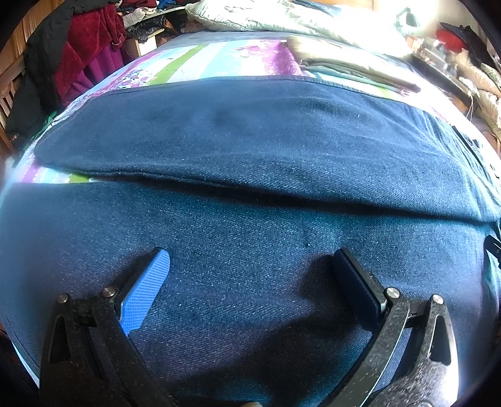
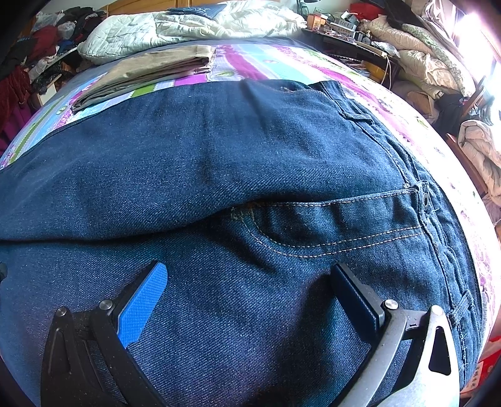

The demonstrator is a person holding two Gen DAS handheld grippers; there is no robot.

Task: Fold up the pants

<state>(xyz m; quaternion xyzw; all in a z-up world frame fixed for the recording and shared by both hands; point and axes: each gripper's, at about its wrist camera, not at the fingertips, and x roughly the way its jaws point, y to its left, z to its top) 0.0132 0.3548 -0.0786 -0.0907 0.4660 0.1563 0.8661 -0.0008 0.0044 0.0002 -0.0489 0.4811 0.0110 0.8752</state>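
Note:
Dark blue denim pants [image 1: 250, 150] lie spread flat across the bed, both legs side by side. In the left wrist view my left gripper [image 1: 250, 260] hovers open just over the near leg, nothing between its blue pads. The right wrist view shows the waist end of the pants [image 2: 281, 162], with the fly seam, orange stitching and a rivet at the waistband on the right. My right gripper [image 2: 249, 275] is open too, low over the denim near the crotch seam, holding nothing.
A striped floral bedsheet [image 1: 194, 62] covers the bed. Folded beige pants [image 2: 150, 69] lie beyond the denim, with a pale quilt [image 2: 175, 28] behind. Clothes hang at the left [image 1: 81, 56]; cluttered bedding and a desk stand at the right [image 2: 422, 62].

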